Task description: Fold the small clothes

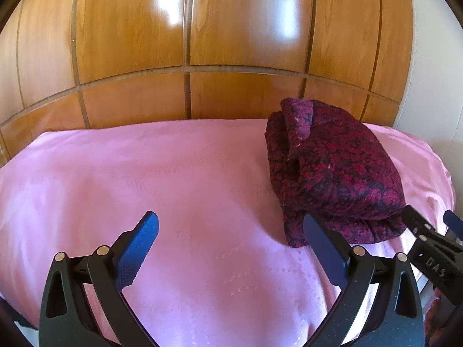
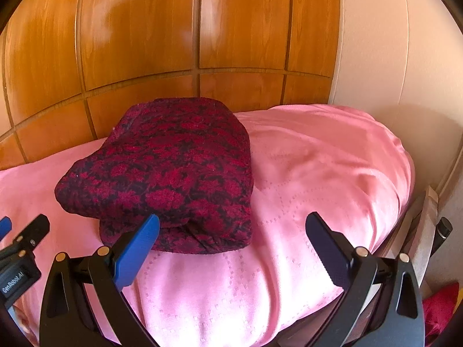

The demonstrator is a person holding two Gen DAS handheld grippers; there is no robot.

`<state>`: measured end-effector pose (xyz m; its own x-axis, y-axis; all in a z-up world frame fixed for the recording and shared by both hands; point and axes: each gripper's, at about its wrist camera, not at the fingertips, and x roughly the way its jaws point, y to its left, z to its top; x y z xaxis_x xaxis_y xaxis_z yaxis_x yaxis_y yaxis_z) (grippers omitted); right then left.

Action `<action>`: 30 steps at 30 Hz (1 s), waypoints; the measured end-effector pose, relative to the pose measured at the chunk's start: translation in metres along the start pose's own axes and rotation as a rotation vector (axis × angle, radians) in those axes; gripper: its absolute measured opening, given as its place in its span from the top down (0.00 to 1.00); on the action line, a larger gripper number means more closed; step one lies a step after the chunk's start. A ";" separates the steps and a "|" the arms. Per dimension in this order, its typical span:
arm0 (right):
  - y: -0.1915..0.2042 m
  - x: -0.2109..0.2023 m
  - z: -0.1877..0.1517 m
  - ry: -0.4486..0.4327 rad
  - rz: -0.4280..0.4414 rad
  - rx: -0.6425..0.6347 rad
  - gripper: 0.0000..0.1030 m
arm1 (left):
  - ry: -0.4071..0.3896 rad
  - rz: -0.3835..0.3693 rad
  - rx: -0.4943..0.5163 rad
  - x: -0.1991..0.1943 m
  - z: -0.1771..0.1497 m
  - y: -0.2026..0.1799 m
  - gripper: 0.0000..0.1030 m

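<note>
Garment [image 2: 173, 170] crimson-and-black floral; bedcover [image 1: 144, 173] pink, faint dotted weave; wardrobe [image 1: 231, 29] glossy orange-brown wood.
</note>
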<state>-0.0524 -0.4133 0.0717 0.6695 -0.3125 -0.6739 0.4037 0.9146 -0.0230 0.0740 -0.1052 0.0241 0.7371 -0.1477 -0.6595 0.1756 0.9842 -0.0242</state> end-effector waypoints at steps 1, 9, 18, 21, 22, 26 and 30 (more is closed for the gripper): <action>0.000 0.001 0.000 0.003 -0.001 0.003 0.02 | -0.003 -0.001 0.003 -0.001 0.000 0.000 0.04; 0.003 -0.002 -0.001 -0.008 0.019 -0.009 0.02 | 0.003 -0.006 0.007 -0.002 -0.001 -0.001 0.04; 0.006 -0.006 -0.002 -0.015 0.026 -0.006 0.02 | -0.005 -0.006 0.008 -0.002 0.001 0.001 0.04; 0.006 -0.005 -0.002 -0.016 0.030 -0.008 0.02 | -0.005 -0.010 0.014 -0.002 0.001 0.001 0.04; 0.006 -0.005 -0.002 -0.016 0.029 -0.009 0.02 | -0.006 -0.011 0.013 -0.003 0.001 0.001 0.04; 0.006 -0.005 -0.003 -0.013 0.028 -0.008 0.02 | -0.011 -0.006 0.015 -0.005 0.000 -0.004 0.04; 0.005 -0.002 -0.003 -0.008 0.029 -0.005 0.02 | -0.008 -0.004 0.011 -0.005 0.000 -0.004 0.04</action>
<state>-0.0534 -0.4071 0.0711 0.6859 -0.2878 -0.6684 0.3810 0.9246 -0.0072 0.0694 -0.1087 0.0271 0.7415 -0.1529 -0.6533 0.1859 0.9824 -0.0189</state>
